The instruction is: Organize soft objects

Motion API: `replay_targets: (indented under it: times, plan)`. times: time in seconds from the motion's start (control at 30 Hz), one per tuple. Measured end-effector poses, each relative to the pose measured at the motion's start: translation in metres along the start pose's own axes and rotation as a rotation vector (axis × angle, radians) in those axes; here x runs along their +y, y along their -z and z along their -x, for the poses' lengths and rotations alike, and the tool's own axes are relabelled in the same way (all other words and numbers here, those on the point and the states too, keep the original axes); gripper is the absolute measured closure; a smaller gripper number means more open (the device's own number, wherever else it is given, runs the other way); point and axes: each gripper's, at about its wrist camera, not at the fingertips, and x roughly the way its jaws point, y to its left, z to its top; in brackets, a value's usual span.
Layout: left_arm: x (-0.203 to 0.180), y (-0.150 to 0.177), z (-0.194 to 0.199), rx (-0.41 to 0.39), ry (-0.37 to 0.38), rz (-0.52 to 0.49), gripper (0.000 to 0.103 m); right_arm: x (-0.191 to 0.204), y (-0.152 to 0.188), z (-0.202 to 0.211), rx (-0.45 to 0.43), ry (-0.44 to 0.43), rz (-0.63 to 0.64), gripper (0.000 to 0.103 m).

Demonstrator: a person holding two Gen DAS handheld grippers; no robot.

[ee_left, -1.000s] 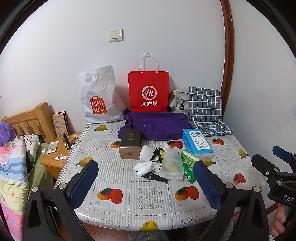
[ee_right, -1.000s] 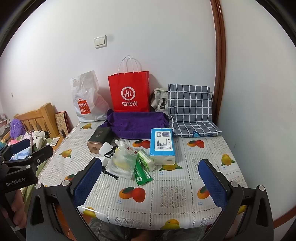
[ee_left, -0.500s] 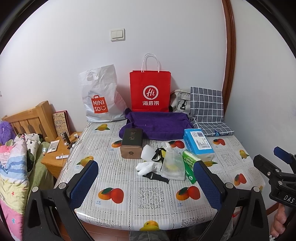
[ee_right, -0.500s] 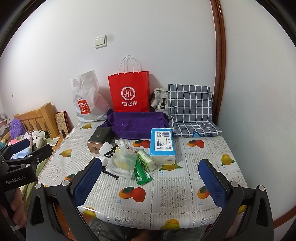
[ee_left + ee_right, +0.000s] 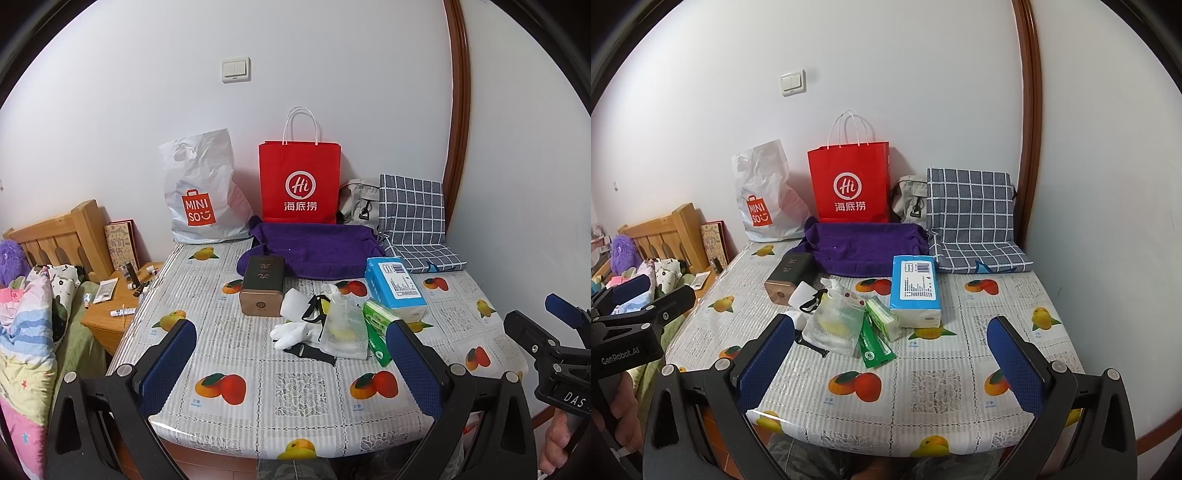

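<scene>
A fruit-print table point(image 5: 295, 402) point(image 5: 960, 398) holds a cluster of items. A purple towel point(image 5: 314, 251) point(image 5: 864, 247) lies at the back, a grey checked cushion point(image 5: 413, 218) point(image 5: 971, 218) at the back right. A blue tissue pack point(image 5: 395, 288) point(image 5: 916, 291), green tissue packets point(image 5: 376, 321) point(image 5: 882, 317), a clear pouch point(image 5: 343, 328) point(image 5: 834, 325) and white gloves point(image 5: 291, 332) lie mid-table. My left gripper point(image 5: 291, 365) and right gripper point(image 5: 890, 362) are both open and empty, held above the table's near edge.
A red paper bag point(image 5: 299, 184) point(image 5: 849, 184), a white Miniso bag point(image 5: 203, 199) point(image 5: 764, 203) and a grey bag point(image 5: 358, 203) stand against the wall. A brown box point(image 5: 262, 288) point(image 5: 786, 277) lies left of the cluster. A wooden nightstand point(image 5: 110, 317) and bed point(image 5: 33, 332) stand at the left.
The left wrist view has shifted slightly, so the scene sits a little further right. The right gripper has not visibly moved. No object has moved.
</scene>
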Motion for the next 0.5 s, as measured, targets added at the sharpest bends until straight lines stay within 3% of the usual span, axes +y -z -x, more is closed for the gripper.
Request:
replay_targets:
  times: [0.5]
  plan:
    - [-0.008, 0.003, -0.024, 0.036, 0.005, 0.001, 0.0, 0.001, 0.003, -0.013, 0.003, -0.06, -0.007, 0.0]
